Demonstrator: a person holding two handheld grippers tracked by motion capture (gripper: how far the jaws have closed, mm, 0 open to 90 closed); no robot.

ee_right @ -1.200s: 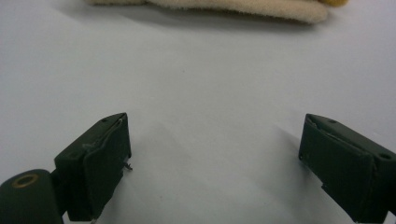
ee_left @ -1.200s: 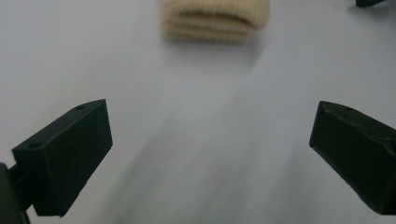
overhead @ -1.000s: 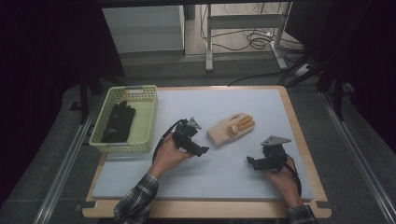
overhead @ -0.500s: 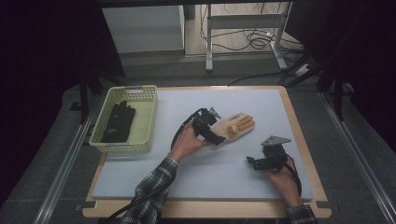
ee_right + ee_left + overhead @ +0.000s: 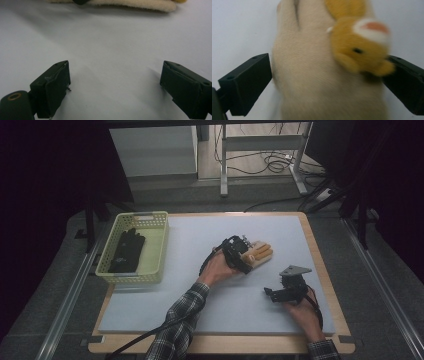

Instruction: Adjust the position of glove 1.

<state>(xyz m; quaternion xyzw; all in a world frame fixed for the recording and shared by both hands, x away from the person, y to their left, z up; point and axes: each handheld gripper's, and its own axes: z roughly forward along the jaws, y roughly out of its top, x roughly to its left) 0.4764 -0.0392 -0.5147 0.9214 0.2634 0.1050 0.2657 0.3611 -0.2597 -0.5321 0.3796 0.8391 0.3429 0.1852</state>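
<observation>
A cream fleece glove (image 5: 261, 251) with orange fingertips lies flat near the middle of the grey mat. In the left gripper view the glove (image 5: 307, 82) carries a small orange animal figure (image 5: 362, 47). My left gripper (image 5: 244, 259) is down at the glove's near end. Its jaws stand open on either side of the glove (image 5: 329, 63); the left one is a little apart from the fabric. My right gripper (image 5: 272, 294) rests low over bare mat at the front right, open and holding nothing (image 5: 115, 75). The glove's edge (image 5: 140, 4) shows beyond it.
A pale green basket (image 5: 141, 215) stands at the mat's left edge with a black glove (image 5: 127, 250) inside. The mat sits on a table with a wooden rim (image 5: 320, 265). Table legs and cables lie on the floor beyond the far edge.
My left gripper has travelled right and away from me to the cream glove, and its jaws now straddle it. The right gripper has stayed put.
</observation>
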